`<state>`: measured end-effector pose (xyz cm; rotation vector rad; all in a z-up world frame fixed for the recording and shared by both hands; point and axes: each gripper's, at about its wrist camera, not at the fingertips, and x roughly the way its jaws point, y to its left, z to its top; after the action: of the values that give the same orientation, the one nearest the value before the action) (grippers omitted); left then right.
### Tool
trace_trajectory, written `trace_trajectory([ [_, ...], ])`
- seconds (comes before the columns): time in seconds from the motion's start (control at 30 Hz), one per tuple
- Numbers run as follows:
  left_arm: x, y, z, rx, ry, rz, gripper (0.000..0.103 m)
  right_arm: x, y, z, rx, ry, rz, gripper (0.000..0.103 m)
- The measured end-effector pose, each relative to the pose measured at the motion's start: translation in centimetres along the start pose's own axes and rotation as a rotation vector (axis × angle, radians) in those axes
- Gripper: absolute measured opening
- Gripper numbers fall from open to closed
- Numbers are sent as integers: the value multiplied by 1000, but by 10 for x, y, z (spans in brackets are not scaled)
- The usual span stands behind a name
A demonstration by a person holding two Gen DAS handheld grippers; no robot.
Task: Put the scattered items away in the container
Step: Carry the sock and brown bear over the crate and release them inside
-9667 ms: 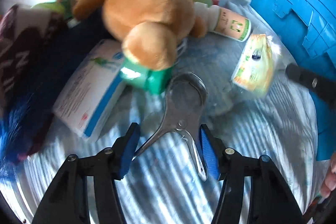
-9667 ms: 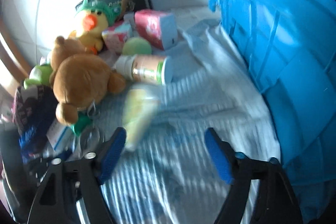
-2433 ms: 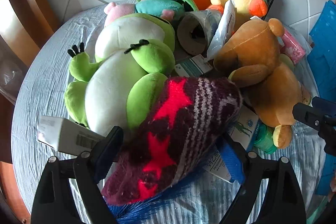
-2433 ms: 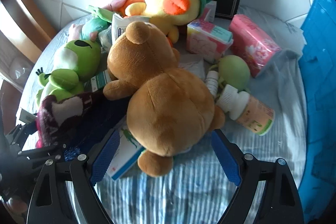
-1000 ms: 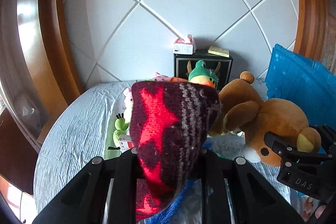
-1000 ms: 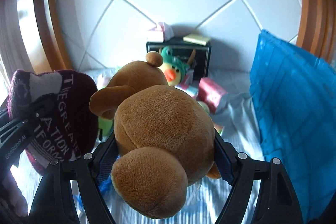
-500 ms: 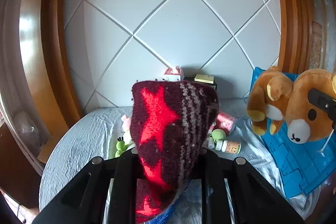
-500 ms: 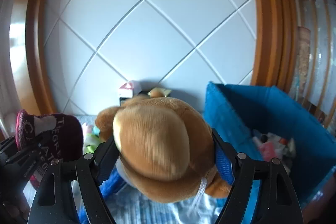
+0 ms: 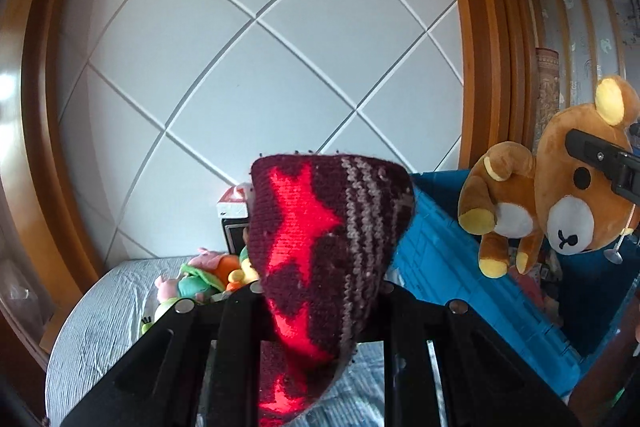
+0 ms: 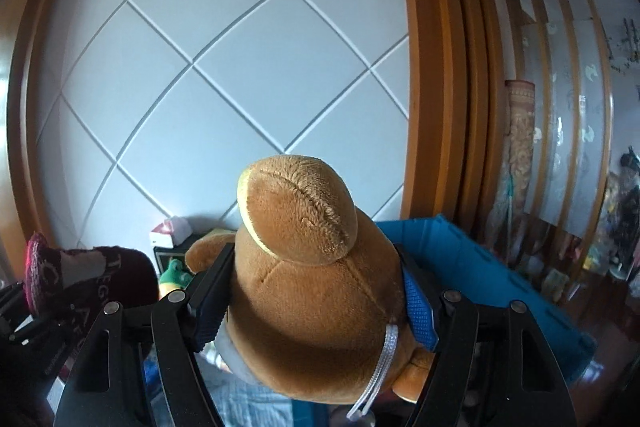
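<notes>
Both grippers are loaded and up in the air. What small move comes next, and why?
Probably lower the right gripper and open it over the blue crate. It is shut on the brown teddy bear, which in the left wrist view hangs above the crate's open top. The left gripper, shut on the knitted star hat, looks further from it, above the bed.

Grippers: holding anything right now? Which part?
Left gripper pinches the knit hat across its lower body. Right gripper clamps the teddy bear across its head, over the blue crate.
</notes>
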<state>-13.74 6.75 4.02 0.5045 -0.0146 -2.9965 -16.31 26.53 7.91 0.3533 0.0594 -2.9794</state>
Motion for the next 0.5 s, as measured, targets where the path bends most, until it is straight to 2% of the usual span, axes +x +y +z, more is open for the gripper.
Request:
trace_trajectory([
  [0.27, 11, -145, 42, 0, -82, -72, 18, 7, -129, 8, -40, -10, -90, 74],
  [0.4, 28, -212, 46, 4, -54, -129, 18, 21, -183, -7, -46, 51, -116, 74],
  [0.5, 43, -255, 36, 39, 3, -150, 18, 34, -208, -24, -54, 123, -119, 74],
])
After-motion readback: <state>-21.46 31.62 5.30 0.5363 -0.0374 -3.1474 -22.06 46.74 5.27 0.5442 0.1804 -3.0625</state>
